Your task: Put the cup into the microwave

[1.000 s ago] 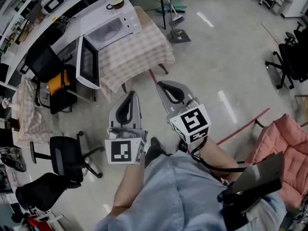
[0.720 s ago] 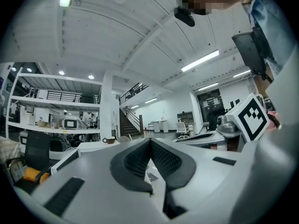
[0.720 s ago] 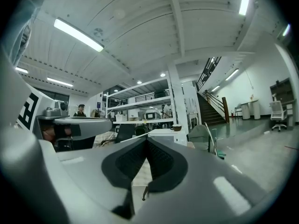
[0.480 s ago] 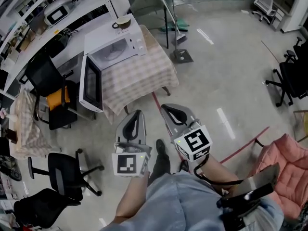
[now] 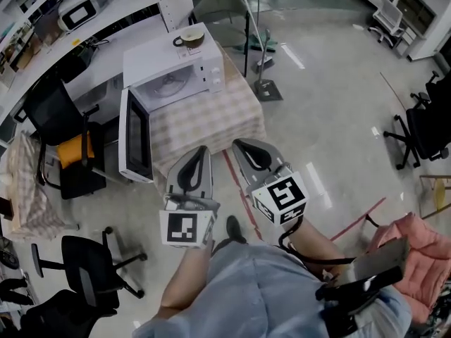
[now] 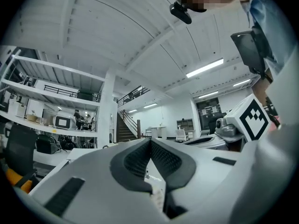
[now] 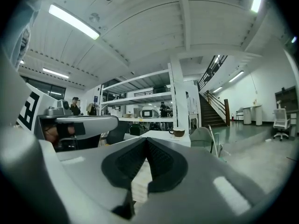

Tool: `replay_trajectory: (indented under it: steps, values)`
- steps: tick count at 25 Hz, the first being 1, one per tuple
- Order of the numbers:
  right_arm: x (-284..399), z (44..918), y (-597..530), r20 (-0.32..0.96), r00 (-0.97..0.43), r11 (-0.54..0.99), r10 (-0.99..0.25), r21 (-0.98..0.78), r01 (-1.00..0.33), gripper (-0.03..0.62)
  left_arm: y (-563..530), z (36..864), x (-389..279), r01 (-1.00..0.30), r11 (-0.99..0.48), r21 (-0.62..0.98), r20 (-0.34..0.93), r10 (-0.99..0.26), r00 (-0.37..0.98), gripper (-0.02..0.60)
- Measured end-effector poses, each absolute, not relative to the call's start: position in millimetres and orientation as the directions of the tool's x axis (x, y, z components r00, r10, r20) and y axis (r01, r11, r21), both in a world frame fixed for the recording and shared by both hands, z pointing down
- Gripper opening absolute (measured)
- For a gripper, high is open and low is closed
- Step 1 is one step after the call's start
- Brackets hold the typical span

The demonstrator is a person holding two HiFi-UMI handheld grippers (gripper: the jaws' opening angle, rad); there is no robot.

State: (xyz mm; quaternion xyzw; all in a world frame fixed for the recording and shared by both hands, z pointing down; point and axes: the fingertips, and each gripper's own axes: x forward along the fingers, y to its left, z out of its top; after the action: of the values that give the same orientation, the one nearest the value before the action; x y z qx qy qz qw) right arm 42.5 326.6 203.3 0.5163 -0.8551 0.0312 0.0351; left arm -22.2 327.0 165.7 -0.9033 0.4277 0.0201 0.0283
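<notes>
A brown cup stands on top of the white microwave, which sits on a table with a checked cloth. The microwave door hangs wide open toward the left. My left gripper and right gripper are held side by side over the floor, short of the table's near edge, pointing level at it. Both are shut with nothing in them. In the right gripper view the cup shows far ahead above the closed jaws. In the left gripper view, my left gripper is shut too.
A black chair with an orange thing stands left of the microwave door. Black office chairs are at lower left and a pink chair at right. A dustpan on a pole stands behind the table. Shelving runs along the upper left.
Both grippers have travelled forward together toward the table. The microwave and table now sit nearer and lower in the head view. The jaws stayed shut.
</notes>
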Motion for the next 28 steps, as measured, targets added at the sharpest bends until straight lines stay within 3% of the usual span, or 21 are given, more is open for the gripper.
replay_trajectory:
  steps: [14, 28]
  values:
    - [57.3, 202.9, 257.5, 0.121, -0.399, 0.402, -0.909, 0.001, -0.916, -0.006, 258.1, 178.8, -7.0, -0.726, -0.688, 0.012, -0.041, -0.725, 0.687, 0.005]
    - [110.0, 213.3, 129.6, 0.084, -0.477, 0.477, -0.875, -0.026, -0.879, -0.006, 141.3, 204.1, 58.8, -0.758, -0.651, -0.033, 0.048, -0.759, 0.65, 0.005]
